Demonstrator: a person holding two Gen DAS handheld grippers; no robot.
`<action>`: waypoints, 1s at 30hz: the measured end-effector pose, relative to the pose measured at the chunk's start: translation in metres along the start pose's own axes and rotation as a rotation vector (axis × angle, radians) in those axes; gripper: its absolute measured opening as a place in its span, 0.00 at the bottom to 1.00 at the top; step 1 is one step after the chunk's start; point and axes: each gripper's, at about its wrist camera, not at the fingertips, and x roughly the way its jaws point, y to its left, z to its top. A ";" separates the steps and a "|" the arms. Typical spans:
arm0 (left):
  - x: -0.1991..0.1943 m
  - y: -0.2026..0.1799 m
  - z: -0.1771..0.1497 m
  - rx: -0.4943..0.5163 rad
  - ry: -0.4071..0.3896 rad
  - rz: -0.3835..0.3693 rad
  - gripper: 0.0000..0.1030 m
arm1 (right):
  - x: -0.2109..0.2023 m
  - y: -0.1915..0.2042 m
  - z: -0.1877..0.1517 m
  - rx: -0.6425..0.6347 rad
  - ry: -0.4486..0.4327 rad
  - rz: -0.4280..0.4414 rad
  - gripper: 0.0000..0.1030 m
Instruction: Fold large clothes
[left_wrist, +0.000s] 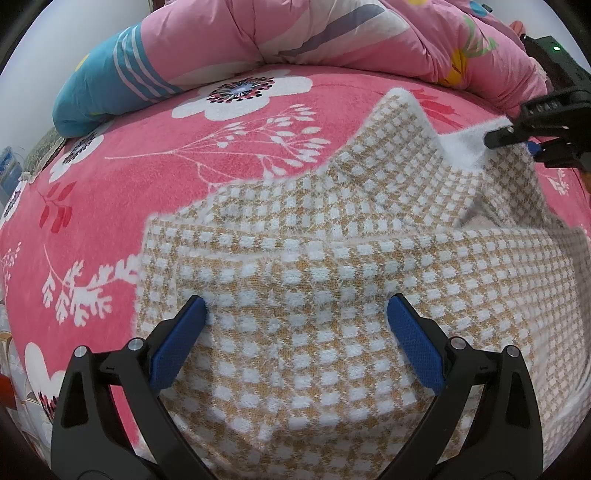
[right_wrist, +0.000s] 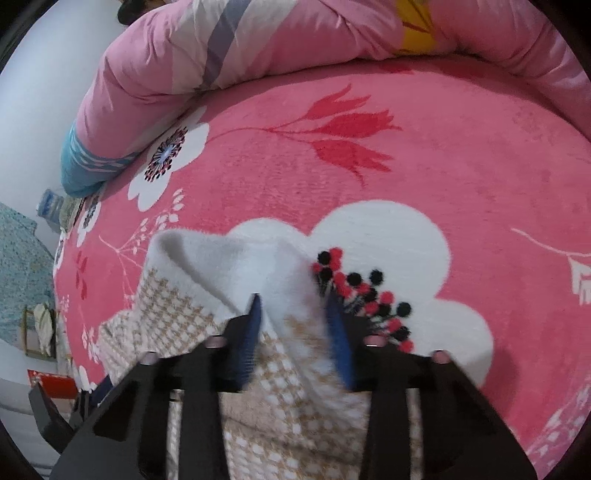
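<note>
Checked tan-and-white sweater (left_wrist: 332, 295) lies rumpled on the pink floral bed blanket (left_wrist: 147, 177), its near part under the left hand-held gripper (left_wrist: 295, 317), which angles steeply down, jaws spread wide, holding nothing. Right hand-held gripper (right_wrist: 293, 314), also pitched down, pinches the sweater's white ribbed edge (right_wrist: 236, 266) at far right. Pink quilt (left_wrist: 295, 33) bunched beyond.

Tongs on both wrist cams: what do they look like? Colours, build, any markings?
Left tongs: two matte black angular fingers with triangular cut-outs and silver pivot screws, each tipped with a textured blue pad. Right tongs: same black frame and blue pads. A green light glows on their black body in the left view.
</note>
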 end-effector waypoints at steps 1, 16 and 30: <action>0.000 0.001 0.000 0.001 -0.001 0.000 0.93 | -0.004 0.000 -0.002 -0.003 -0.007 0.005 0.18; -0.063 0.049 0.007 -0.185 -0.240 -0.223 0.92 | -0.076 0.076 -0.130 -0.548 -0.170 -0.048 0.13; -0.019 -0.006 0.039 0.011 -0.081 -0.145 0.92 | -0.082 0.070 -0.204 -0.727 -0.166 -0.166 0.53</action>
